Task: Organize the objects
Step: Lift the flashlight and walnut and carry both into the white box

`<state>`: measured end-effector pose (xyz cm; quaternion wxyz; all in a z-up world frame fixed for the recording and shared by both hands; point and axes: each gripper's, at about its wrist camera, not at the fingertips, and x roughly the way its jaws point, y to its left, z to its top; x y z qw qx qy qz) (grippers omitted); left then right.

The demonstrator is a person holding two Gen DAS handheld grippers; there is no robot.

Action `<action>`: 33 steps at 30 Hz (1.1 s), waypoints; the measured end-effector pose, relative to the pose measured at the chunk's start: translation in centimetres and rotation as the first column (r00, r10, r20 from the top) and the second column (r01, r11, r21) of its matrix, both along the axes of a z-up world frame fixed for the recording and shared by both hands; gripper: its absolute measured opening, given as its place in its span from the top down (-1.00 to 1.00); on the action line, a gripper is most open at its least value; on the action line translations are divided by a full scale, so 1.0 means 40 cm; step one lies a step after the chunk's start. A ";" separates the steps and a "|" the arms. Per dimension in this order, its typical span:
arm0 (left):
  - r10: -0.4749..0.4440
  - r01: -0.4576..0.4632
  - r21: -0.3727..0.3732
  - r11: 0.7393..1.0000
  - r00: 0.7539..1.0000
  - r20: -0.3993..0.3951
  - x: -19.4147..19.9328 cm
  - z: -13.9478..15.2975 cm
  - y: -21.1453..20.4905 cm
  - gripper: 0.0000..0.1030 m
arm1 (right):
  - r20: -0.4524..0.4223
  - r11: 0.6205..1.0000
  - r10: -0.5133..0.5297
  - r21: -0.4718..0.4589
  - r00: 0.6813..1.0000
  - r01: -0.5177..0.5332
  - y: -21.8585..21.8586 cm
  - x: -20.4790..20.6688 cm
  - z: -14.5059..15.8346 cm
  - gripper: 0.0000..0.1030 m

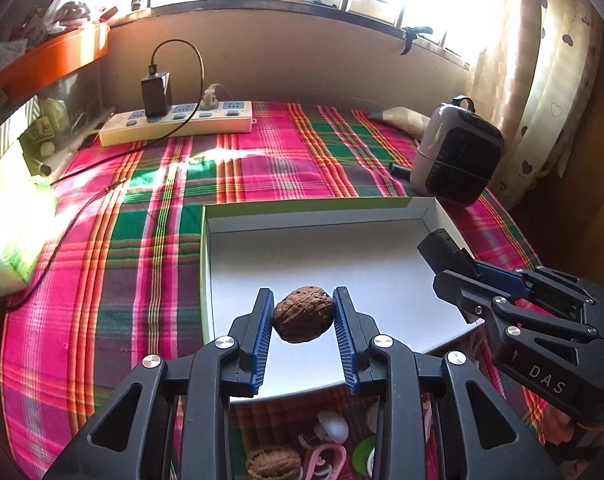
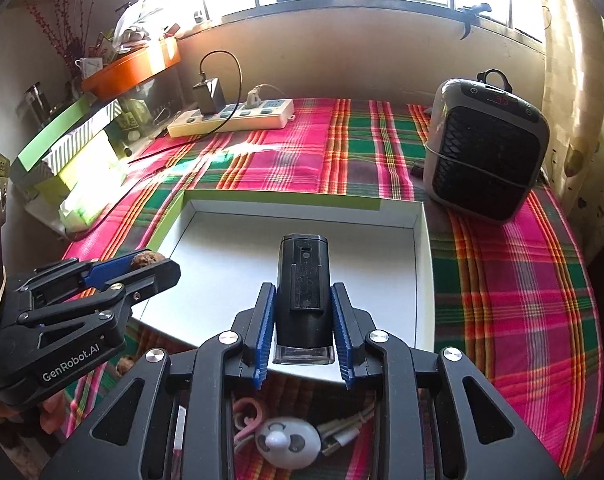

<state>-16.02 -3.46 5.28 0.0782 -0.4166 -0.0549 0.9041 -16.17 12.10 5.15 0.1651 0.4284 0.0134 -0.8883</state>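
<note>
- Left wrist view: the left gripper (image 1: 304, 314) pinches a walnut (image 1: 304, 314) above the near part of the box (image 1: 430, 210); being round, it could roll when released.
- The right gripper (image 2: 304, 318) clamps a black device (image 2: 302, 280) over the box's near edge; released there, it may tip out.
- The grippers sit close and could collide.
</note>
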 end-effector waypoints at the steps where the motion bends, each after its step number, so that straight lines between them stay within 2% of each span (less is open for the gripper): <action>1: 0.000 0.000 -0.002 1.000 1.000 0.004 -0.013 -0.002 0.000 0.45 | 0.005 1.000 -0.001 0.002 1.000 0.001 -0.003 -0.009 -0.004 0.44; 14: -0.001 0.002 -0.015 1.000 0.997 0.071 -0.148 -0.053 -0.014 0.45 | 0.067 1.000 -0.011 0.025 0.998 0.010 -0.041 -0.121 -0.060 0.44; 24: -0.006 0.012 -0.057 0.998 0.995 0.096 -0.192 -0.088 -0.012 0.45 | 0.086 0.999 -0.022 0.048 0.996 0.017 -0.054 -0.158 -0.089 0.44; 33: -0.007 0.015 -0.097 0.995 0.996 0.085 -0.210 -0.097 -0.001 0.45 | 0.087 0.997 -0.030 0.069 0.996 0.024 -0.056 -0.165 -0.099 0.44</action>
